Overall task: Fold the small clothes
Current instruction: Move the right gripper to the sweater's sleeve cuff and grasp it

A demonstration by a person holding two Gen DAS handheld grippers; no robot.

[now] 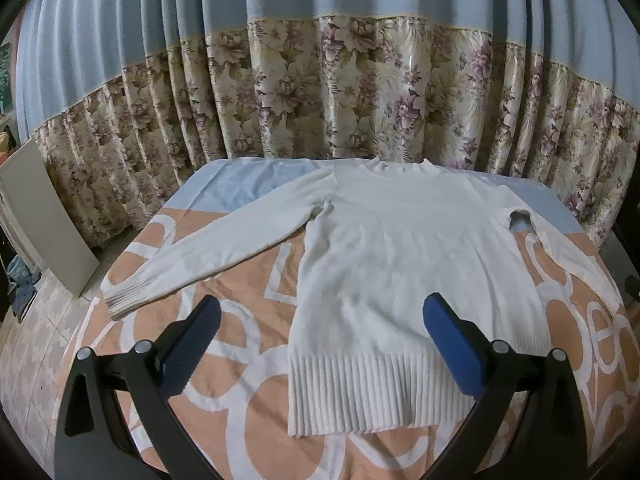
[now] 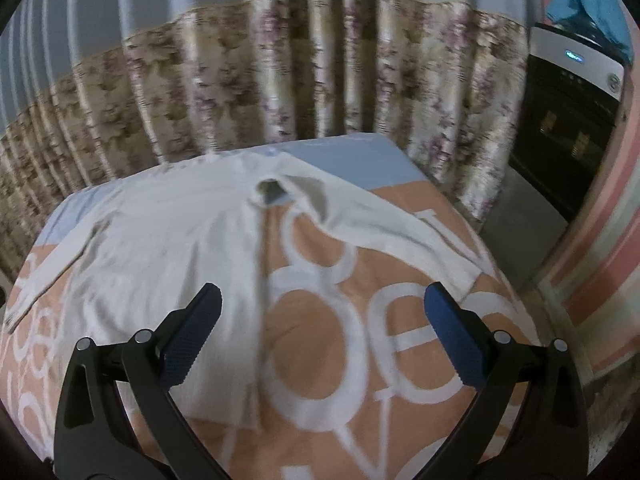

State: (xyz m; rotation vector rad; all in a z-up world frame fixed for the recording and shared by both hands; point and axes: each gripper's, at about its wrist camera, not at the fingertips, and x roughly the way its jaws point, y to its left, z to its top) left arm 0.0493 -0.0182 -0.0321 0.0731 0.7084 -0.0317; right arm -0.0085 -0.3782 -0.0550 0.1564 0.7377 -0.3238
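A white knit sweater [image 1: 400,264] lies flat and face up on a bed covered with an orange and white patterned blanket [image 1: 248,420]. Its ribbed hem points toward me and its collar toward the curtain. One sleeve [image 1: 208,252] stretches out to the left, the other sleeve [image 2: 384,232] runs out to the right. My left gripper [image 1: 320,316] hovers open above the hem, nothing between its fingers. My right gripper [image 2: 324,304] is open too, above the sweater's right edge [image 2: 168,264] and the bare blanket [image 2: 360,360]. The right wrist view is blurred.
A blue and floral curtain [image 1: 328,92] hangs right behind the bed. A white board [image 1: 44,216] leans at the left on the tiled floor. To the right stand a dark appliance [image 2: 564,128] and a pink striped wall [image 2: 600,248].
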